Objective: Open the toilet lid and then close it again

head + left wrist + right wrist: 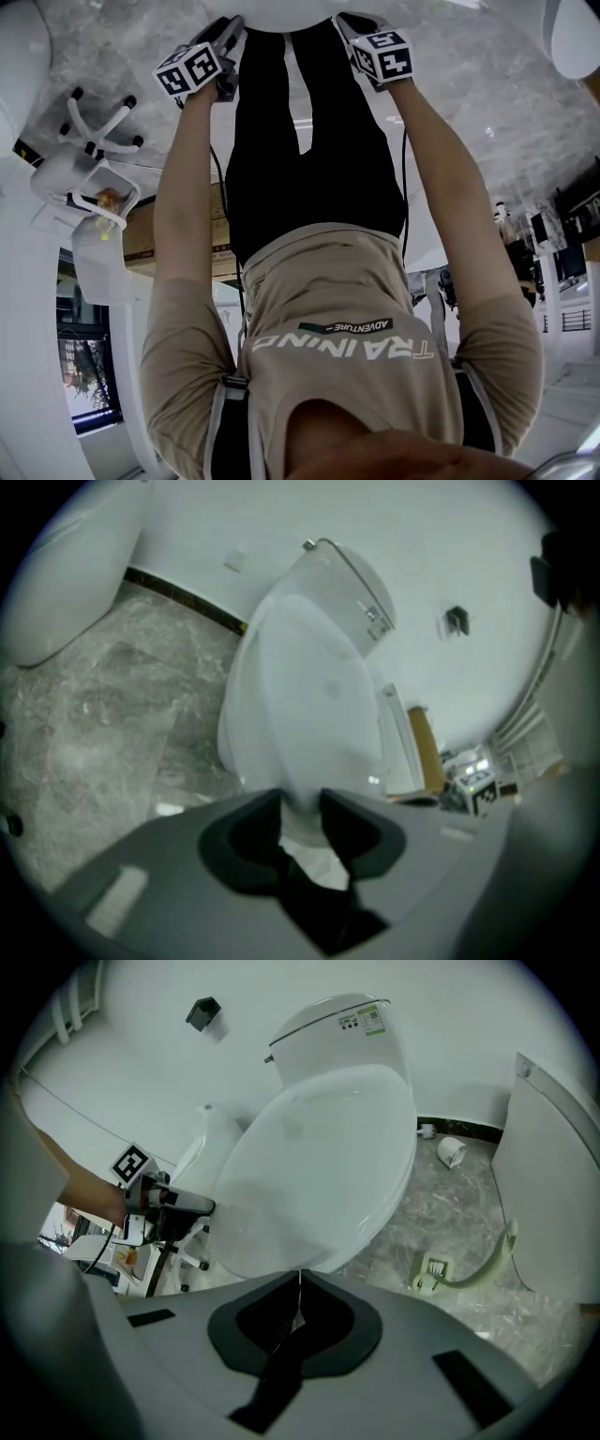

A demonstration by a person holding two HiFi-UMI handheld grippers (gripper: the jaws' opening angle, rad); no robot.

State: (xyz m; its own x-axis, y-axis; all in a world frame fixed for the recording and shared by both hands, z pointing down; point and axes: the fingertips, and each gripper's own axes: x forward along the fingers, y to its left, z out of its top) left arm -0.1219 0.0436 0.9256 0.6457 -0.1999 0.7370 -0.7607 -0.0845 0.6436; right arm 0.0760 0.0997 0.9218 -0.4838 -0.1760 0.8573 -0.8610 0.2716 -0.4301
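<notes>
Clothing: you wear a beige short-sleeved T-shirt (337, 300) printed with white "TRAINING" and a small dark "ADVENTURE" label, over black trousers (309, 159). Grey straps (230, 412) run over both your shoulders. Thin black cables (217, 178) run beside your arms. The left gripper (232, 26) and right gripper (345, 21) have grey shells and black jaw recesses. Each carries a black-and-white marker cube (190, 70).

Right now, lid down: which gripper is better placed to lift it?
Left, probably. The left gripper has its fingers apart with the front edge of the toilet lid between them, ready to close. The right gripper has its fingers together at the rim and would have to open first.
</notes>
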